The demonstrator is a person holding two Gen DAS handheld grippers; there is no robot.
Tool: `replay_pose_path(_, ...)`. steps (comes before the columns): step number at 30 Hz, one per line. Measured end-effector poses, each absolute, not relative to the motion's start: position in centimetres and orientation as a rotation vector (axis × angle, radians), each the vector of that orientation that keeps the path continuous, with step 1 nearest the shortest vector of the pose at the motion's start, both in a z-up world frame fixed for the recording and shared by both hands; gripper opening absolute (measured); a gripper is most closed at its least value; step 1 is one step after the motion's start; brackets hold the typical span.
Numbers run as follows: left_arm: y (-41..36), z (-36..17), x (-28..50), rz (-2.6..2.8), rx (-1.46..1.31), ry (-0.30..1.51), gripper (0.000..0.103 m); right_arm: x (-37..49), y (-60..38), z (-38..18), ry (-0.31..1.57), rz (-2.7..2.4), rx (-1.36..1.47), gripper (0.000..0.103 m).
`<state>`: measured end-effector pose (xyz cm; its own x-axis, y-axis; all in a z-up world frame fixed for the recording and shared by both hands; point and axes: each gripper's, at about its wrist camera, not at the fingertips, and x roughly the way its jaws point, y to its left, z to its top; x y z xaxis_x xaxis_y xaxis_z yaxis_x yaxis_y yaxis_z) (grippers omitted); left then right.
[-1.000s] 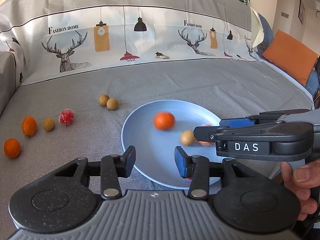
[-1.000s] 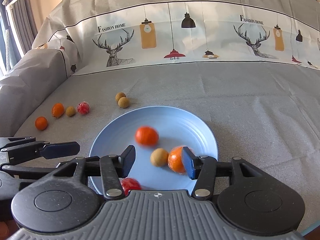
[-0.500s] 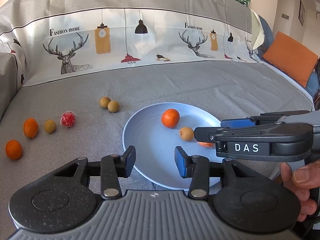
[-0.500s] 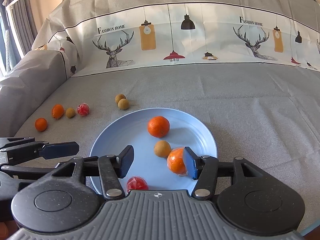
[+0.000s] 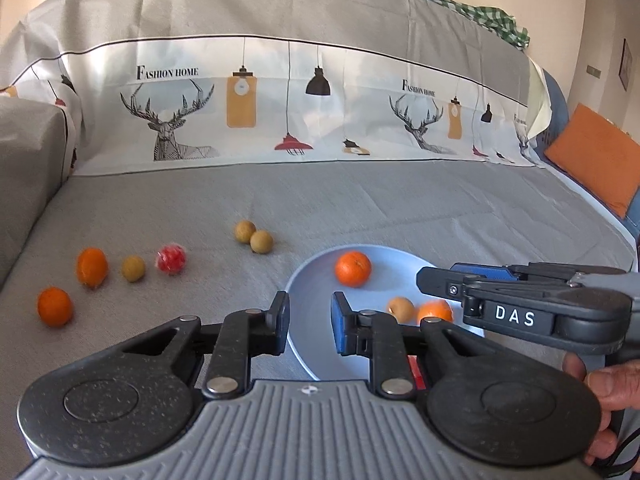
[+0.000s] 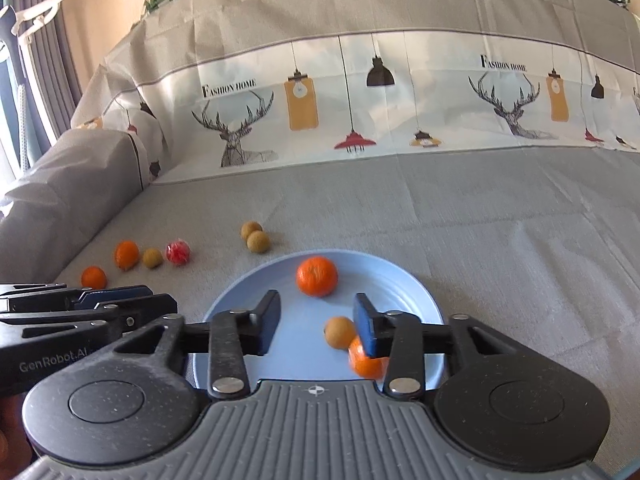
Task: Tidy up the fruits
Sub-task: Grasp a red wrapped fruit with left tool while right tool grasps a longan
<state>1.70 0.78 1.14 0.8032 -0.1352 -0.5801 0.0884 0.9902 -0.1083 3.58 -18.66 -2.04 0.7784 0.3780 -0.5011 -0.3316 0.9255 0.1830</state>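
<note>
Hovering over the plate (image 6: 420,300), right gripper (image 6: 316,322) jaws narrowing, empty.

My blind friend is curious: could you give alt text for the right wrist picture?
A blue plate on grey cloth holds an orange, a brown fruit and another orange; the right gripper over it, jaws just closing, grips nothing. Six more fruits lie on the cloth beyond, to the left.
</note>
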Motion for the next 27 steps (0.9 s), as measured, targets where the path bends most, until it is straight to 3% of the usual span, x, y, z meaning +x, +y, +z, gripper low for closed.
replay_pose_path(7,3.3,3.0,6.6,-0.046,-0.036,0.626,0.024,3.8,-18.2,-1.2,0.47,0.375,0.129,0.036)
replay_pose_path(11,5.5,0.6,7.1,0.014,0.033,0.533,0.025,4.1,-17.7,-1.2,0.468,0.366,0.133,0.036)
replay_pose_path(13,6.8,-1.1,8.6,0.07,-0.013,0.651,0.02,4.5,-17.4,-1.1,0.473,0.37,0.127,0.036)
replay_pose_path(17,8.9,-2.0,10.0,0.114,-0.136,0.687,0.021,6.0,-17.0,-1.3,0.52,0.383,0.142,0.037)
replay_pose_path(27,9.6,-3.4,11.3,0.137,-0.147,0.723,0.022,12.7,-12.0,-1.9,0.63,0.44,0.16,0.031)
